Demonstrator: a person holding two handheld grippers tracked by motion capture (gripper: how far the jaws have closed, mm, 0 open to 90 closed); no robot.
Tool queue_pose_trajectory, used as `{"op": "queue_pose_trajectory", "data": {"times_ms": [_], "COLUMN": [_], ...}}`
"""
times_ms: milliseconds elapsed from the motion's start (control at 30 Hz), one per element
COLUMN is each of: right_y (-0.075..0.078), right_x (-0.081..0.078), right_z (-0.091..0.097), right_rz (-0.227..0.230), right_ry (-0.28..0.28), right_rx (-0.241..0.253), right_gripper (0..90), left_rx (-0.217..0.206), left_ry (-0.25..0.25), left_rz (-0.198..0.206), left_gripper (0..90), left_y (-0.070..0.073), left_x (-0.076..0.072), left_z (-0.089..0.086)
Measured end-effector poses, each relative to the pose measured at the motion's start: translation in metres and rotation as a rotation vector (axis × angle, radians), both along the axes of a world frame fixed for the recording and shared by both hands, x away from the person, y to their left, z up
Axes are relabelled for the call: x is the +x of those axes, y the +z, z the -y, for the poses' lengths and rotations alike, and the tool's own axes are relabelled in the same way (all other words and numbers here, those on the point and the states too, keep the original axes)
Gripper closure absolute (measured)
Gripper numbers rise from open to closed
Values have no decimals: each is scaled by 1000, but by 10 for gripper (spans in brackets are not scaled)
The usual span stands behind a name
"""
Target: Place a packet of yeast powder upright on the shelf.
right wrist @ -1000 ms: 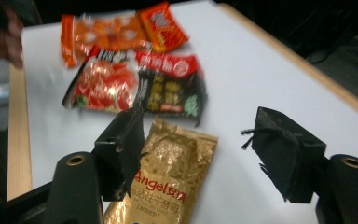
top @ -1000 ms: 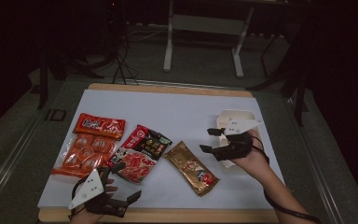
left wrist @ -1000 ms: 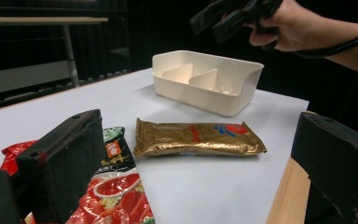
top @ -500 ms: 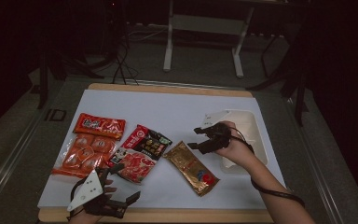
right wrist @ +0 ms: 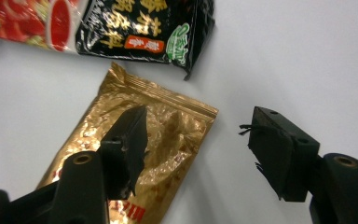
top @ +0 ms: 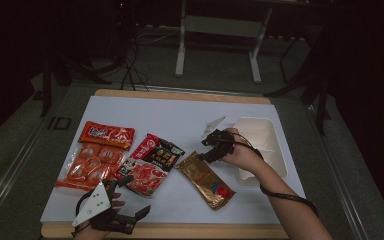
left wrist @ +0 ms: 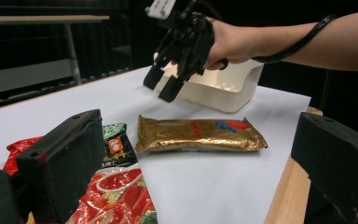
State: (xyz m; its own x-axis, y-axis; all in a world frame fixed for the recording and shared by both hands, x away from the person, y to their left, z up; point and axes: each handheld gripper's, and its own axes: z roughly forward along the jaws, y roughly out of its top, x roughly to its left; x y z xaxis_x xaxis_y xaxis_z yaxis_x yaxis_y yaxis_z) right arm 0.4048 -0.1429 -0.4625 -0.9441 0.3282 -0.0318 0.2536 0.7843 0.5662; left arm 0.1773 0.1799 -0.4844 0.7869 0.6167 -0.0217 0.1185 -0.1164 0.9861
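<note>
Gold packet (top: 205,180) lies flat on the white worktop (top: 180,112), toward the near edge, right of the middle, its long axis slanting toward the near right corner. Right gripper (top: 211,150) hangs above the packet's far end, jaws parted and empty; judged to be lining up a pinch on that sealed end, since one jaw sits over the foil and the other over bare sheet. White tray (top: 275,150) just beyond, at the right edge, probably the destination. Left gripper (top: 130,200) rests near the front edge, jaws wide apart, nothing between.

Right gripper view gives the crimped seal of the gold packet (right wrist: 135,154) and the black packet (right wrist: 144,28) just clear of its corner. Left gripper view shows the jaws clear of the foil.
</note>
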Motion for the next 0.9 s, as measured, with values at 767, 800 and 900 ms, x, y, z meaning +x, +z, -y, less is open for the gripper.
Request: {"op": "queue_pose_trajectory", "data": {"times_ms": [767,800,900], "right_y": [-40,-42,-44], "right_x": [16,17,21], "right_z": [-38,-38,-41], "right_rz": [-48,-52,-60], "right_ry": [4,-4,-19], "right_rx": [-214,-221,-224], "right_gripper": [359,356,353], "left_rx": [12,13,14], "left_ry": [-7,-8,-11], "left_rz": [-15,-15,-17], "left_gripper": [33,33,33], "left_y": [-2,-2,-2], "left_x": [1,1,1], "left_z": [1,1,2]}}
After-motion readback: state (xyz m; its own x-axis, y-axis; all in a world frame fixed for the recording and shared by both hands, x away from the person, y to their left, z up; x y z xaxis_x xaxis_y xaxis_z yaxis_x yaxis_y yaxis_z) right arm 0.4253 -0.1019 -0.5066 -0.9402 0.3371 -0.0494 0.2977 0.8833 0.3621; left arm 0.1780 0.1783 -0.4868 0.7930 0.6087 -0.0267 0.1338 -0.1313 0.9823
